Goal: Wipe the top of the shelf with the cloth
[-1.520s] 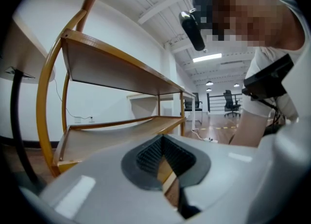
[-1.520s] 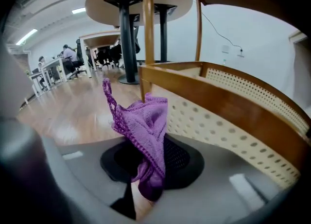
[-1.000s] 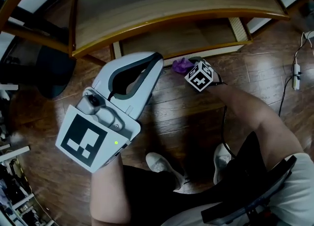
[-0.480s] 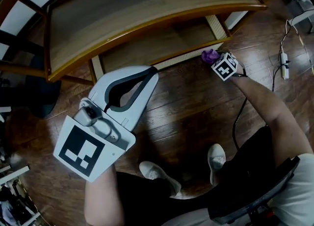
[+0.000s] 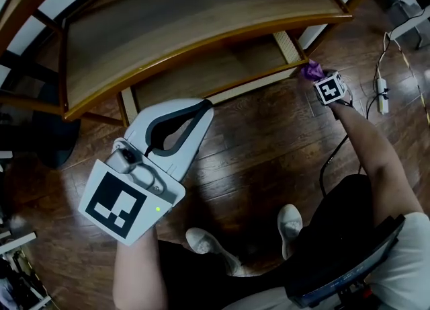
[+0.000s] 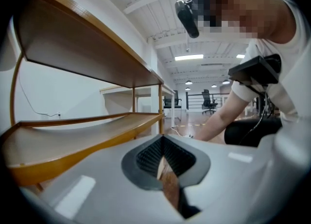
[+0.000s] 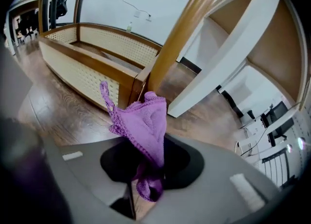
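Item: cloth (image 7: 144, 121), purple knit, bunched and clenched between the fingers of the right gripper (image 7: 146, 172); it sits low beside the shelf's front post (image 7: 187, 28), close to the floor (image 5: 269, 147) and well below the shelf top (image 5: 201, 19). Left gripper (image 6: 164, 145): fingers pressed together on nothing, held in front of the shelf. Step in hand, as judged: raising the cloth to the top. Handling advice: clear the front edge, lay the loose fold flat, press lightly, sweep along the curve. Head view alone shows the whole curved top; the right gripper view alone shows the grip and the cane-sided bottom tier (image 7: 82, 65).
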Motion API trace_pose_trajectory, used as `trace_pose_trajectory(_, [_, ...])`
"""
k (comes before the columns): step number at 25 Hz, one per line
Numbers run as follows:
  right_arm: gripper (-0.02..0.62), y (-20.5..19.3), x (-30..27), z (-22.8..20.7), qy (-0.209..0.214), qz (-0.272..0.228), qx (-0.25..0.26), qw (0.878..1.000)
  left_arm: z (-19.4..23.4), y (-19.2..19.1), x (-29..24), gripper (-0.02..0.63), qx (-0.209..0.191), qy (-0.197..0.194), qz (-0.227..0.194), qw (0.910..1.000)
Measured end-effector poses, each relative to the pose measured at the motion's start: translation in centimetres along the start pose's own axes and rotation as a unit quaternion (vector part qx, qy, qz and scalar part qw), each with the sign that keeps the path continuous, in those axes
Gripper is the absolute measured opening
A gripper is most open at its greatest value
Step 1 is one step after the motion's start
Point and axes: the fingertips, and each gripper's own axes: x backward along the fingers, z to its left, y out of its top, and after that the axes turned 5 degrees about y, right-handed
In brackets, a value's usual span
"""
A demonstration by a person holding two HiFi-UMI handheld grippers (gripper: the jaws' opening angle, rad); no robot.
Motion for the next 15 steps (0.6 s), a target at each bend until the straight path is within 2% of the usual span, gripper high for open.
trace_pose_trajectory(4, [0.100, 0.8, 0.2, 0.2, 0.015, -0.021, -0.027, 0.999, -0.4, -0.1, -1.2, 0.020, -0.005, -0.009, -0.002, 0.9999])
trace_pose_trajectory(9, [0.100, 1.9, 3.9, 1.5, 0.028, -0.035, -0.038, 0.998, -1.3, -1.1, -2.8, 0.020, 0.025, -0.002, 0.009, 0.9996])
trace_pose_trajectory(11, [0.100, 2.8, 6.4, 2.1, 0.041, -0.029, -0.030, 0.998, -1.9, -1.4, -3.1, 0.020, 0.027, 0.011, 0.014, 0.9995])
trace_pose_trajectory(13, [0.100, 3.2, 9.7, 2.5, 0.056, -0.023, -0.036, 0.998, -2.6, -0.8, -2.8, 0.020, 0.026, 0.026, 0.001, 0.9993])
trace_pose_trajectory(15, [0.100, 3.2, 13.6, 2.9, 0.082, -0.026, -0.051, 0.995, -3.1, 0.6, -1.4, 0.020, 0.052, 0.059, -0.009, 0.9969])
